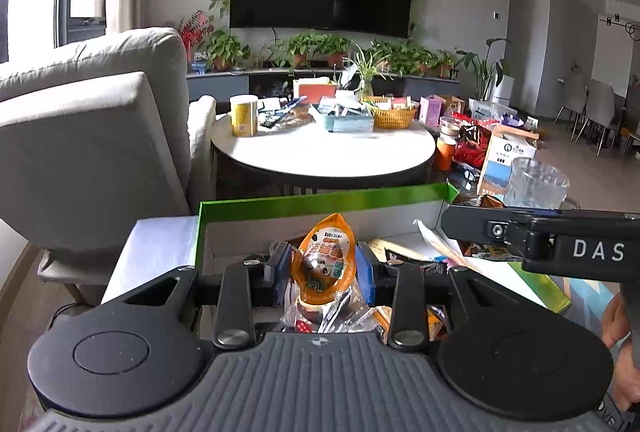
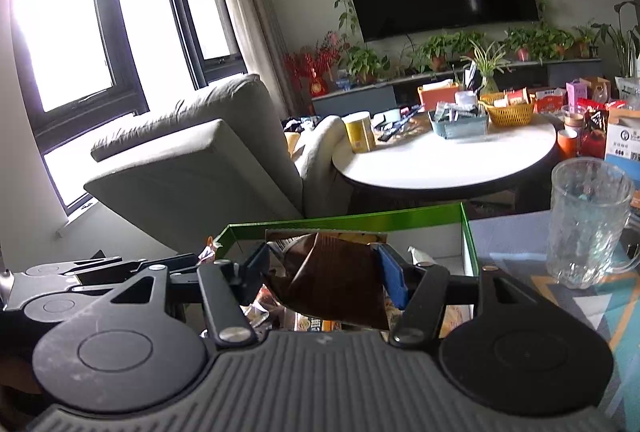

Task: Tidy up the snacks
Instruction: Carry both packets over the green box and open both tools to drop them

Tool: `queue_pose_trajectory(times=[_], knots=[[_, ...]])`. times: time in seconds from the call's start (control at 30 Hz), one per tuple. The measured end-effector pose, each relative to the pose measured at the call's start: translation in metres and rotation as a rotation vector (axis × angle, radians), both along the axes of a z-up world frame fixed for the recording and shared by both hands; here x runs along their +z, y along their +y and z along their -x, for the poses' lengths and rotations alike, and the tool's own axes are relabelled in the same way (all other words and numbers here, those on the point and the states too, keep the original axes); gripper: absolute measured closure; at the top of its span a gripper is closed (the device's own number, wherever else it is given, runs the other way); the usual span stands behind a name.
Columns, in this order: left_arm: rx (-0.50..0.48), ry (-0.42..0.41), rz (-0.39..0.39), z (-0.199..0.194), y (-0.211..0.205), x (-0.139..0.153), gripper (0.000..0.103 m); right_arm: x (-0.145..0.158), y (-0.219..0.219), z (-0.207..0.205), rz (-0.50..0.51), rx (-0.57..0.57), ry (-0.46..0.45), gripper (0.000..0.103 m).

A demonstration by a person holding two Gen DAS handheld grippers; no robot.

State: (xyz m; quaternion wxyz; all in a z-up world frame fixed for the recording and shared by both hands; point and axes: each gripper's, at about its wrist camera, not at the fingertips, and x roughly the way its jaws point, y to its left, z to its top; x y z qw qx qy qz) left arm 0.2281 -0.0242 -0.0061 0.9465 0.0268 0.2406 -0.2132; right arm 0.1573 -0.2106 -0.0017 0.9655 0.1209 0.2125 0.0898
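The green box (image 1: pixel 320 201) fills the lower middle of both views, and the loose snacks lie inside it.

In my right view, the brown packet (image 2: pixel 336 280) sits at lower centre, between the pads of the right tongs (image 2: pixel 324 272), which have closed on its sides. It looks light, crinkly and slick to me. I would keep the hold on its body rather than on a corner.

In my left view, the orange pouch (image 1: pixel 326 260) stands upright at lower centre, its tip pointing up. The left tongs (image 1: pixel 322 272) flank it, the pads just beside its edges; whether they pinch it I cannot tell. It seems soft and squashy, best taken across its flat middle.
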Motion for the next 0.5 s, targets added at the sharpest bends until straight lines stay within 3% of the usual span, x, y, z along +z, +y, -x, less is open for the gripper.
queue_pose_trajectory(times=[0.2, 0.3, 0.5], knots=[[0.015, 0.026, -0.007, -0.0063, 0.0002, -0.005, 0.069, -0.0065, -0.0001, -0.0052, -0.001, -0.005, 0.024, 0.059], [0.031, 0.028, -0.038, -0.0072, -0.0017, -0.007, 0.058, -0.0092, -0.0007, -0.0067, -0.001, -0.016, 0.036, 0.059], [0.028, 0.016, -0.031, -0.0017, 0.0009, -0.0061, 0.055, -0.0101, -0.0033, -0.0023, -0.03, -0.011, 0.055, 0.059]])
